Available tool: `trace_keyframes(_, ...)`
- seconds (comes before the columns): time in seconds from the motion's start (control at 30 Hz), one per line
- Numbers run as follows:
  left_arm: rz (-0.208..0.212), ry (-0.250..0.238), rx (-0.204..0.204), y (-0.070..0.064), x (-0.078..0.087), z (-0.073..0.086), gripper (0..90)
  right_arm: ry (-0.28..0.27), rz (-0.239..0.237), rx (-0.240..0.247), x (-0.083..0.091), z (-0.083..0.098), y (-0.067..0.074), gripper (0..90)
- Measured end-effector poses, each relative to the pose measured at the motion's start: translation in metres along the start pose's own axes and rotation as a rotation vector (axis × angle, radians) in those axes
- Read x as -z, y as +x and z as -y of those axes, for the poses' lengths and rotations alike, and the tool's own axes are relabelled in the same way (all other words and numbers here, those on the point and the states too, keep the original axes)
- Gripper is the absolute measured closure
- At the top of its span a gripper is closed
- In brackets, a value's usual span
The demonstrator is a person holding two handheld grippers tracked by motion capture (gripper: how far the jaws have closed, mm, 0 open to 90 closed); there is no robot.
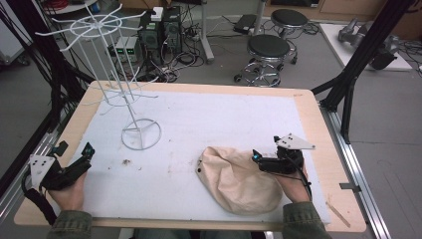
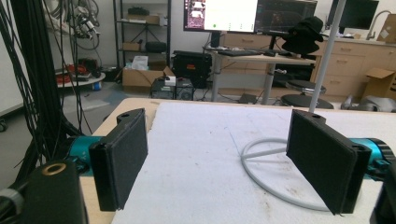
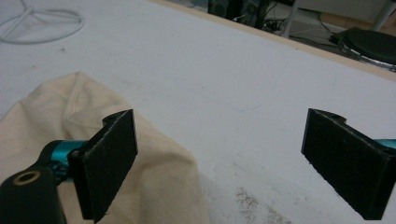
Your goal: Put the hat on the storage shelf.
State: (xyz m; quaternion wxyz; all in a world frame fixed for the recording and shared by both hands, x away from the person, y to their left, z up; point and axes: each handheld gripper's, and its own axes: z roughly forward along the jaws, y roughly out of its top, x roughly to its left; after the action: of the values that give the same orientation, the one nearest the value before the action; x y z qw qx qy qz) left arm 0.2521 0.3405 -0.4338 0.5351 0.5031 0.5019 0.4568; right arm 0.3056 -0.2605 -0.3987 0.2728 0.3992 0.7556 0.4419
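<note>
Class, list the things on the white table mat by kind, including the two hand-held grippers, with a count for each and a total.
Beige cloth hat: 1
White wire rack: 1
Grippers, left gripper and right gripper, both open: 2
Total: 4

The person wears olive-green fabric sleeves (image 1: 69, 224) with ribbed cuffs. Each hand-held black two-jaw gripper, the left (image 1: 74, 158) and the right (image 1: 266, 153), carries a pale grey three-cornered plate (image 1: 295, 142) on top, dotted with what look like small dark screws. Flat black rectangular pads (image 2: 322, 156) with a fine grainy surface sit on teal metal mounts (image 2: 373, 151). A brass-ringed hole (image 3: 26, 178) marks the black body below the left-hand pad. A black cable (image 1: 36, 199) trails behind the left gripper.
</note>
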Motion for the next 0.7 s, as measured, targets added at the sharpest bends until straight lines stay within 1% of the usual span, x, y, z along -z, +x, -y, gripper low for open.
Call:
trace_keyframes(0.03,0.000,0.000,0.000,0.000,0.000,0.000,20.9,0.023,-0.012,0.011,-0.003,0.001,0.002,9.9)
trace_keyframes(0.13,-0.004,0.002,-0.002,0.000,0.000,0.000,20.9,0.040,-0.015,0.017,-0.006,0.003,0.003,9.8)
trace_keyframes(0.17,-0.003,0.002,-0.002,0.000,0.000,0.000,21.0,0.061,-0.027,0.019,-0.008,0.004,0.004,9.9)
trace_keyframes(0.2,-0.004,0.004,-0.002,0.000,0.000,0.000,21.0,0.061,-0.027,0.019,-0.008,0.004,0.004,9.9)
trace_keyframes(0.4,-0.002,0.004,0.003,0.001,0.000,0.000,21.0,0.123,-0.060,0.035,-0.015,0.009,0.007,9.9)
trace_keyframes(0.53,-0.002,0.004,0.001,0.001,0.000,0.000,21.0,0.169,-0.091,0.059,-0.019,0.012,0.010,9.9)
trace_keyframes(0.57,-0.002,0.004,0.002,0.001,0.000,0.000,21.0,0.178,-0.096,0.069,-0.020,0.012,0.010,9.9)
trace_keyframes(0.6,-0.002,0.005,0.002,0.001,0.000,0.000,21.2,0.195,-0.110,0.081,-0.022,0.014,0.011,9.9)
trace_keyframes(0.63,0.000,0.005,0.003,0.001,0.000,0.000,21.2,0.195,-0.110,0.081,-0.022,0.014,0.011,9.9)
trace_keyframes(0.67,0.002,0.005,0.004,0.001,0.000,0.000,21.6,0.215,-0.120,0.090,-0.024,0.015,0.012,10.0)
trace_keyframes(0.7,0.001,0.006,0.004,0.001,0.000,0.000,21.6,0.215,-0.120,0.090,-0.024,0.015,0.012,10.0)
